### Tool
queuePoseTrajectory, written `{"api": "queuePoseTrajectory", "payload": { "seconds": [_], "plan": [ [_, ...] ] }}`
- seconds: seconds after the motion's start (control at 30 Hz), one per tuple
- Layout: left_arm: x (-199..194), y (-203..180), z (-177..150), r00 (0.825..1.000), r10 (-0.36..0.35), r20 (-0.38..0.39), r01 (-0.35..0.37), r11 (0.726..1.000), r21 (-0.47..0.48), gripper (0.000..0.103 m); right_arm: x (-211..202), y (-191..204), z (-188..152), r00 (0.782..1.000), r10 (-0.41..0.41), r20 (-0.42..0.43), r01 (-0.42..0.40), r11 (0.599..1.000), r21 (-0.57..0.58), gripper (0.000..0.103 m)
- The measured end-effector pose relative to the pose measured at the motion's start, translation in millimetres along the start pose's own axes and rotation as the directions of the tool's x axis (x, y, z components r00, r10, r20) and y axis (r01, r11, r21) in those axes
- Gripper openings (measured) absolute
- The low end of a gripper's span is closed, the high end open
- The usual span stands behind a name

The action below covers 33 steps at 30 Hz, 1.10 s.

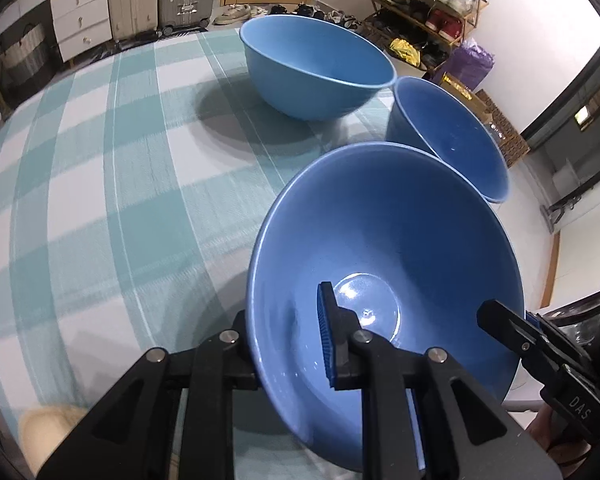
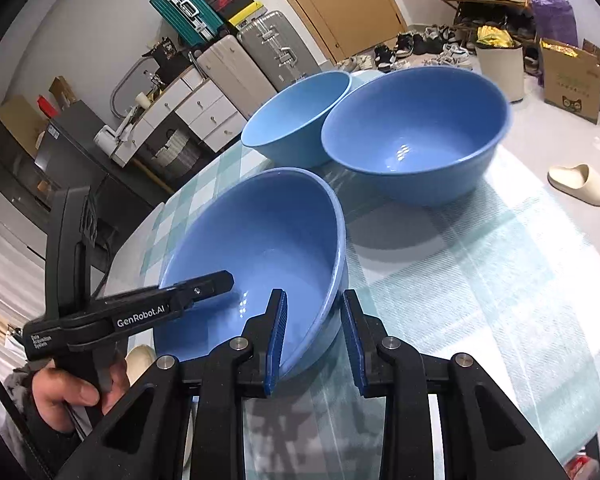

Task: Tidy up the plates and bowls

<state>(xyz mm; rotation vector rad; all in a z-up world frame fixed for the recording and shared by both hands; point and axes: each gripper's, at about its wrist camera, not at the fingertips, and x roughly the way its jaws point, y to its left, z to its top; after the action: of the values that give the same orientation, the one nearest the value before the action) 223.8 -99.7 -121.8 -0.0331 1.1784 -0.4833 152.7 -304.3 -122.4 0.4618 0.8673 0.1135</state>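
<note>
Three blue bowls sit on the checked desk [image 1: 100,168]. Left claw [image 1: 288,336] pinches the near bowl [image 1: 400,248] by its rim; right claw [image 2: 314,336] straddles its rim, seemingly unclamped. Glazed, slippery, breakable: grip rims firmly.

**Two cameras, one bench**

The left wrist camera sits on the left gripper [image 1: 288,336] and looks down, very close, at the near bowl [image 1: 400,248]. The right wrist camera looks down over the right gripper [image 2: 314,336]. Both see the three bowls, the checked bench [image 1: 100,184] and the shoe rack [image 1: 432,4].
</note>
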Motion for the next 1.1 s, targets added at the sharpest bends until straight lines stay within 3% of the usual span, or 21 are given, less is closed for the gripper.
{"api": "queuePoseTrajectory", "payload": {
  "seconds": [0.53, 0.77, 1.1],
  "plan": [
    [-12.0, -37.3, -61.2, 0.999, -0.024, 0.046, 0.024, 1.0, -0.001, 0.018, -55.2, -23.1, -41.4, 0.999, 0.0, 0.053, 0.004, 0.998, -0.068, 0.029],
    [-10.0, -45.2, -89.6, 0.997, 0.002, 0.079, 0.0, 1.0, -0.029, 0.018, -55.6, -26.0, -55.3, 1.0, -0.001, 0.031, 0.005, 0.99, -0.139, 0.029],
    [-5.3, -50.4, -100.3, 0.992, 0.006, 0.125, 0.003, 0.997, -0.071, 0.019, -44.5, -40.0, -49.9, 0.999, -0.007, 0.036, 0.013, 0.987, -0.161, 0.029]
  ]
}}
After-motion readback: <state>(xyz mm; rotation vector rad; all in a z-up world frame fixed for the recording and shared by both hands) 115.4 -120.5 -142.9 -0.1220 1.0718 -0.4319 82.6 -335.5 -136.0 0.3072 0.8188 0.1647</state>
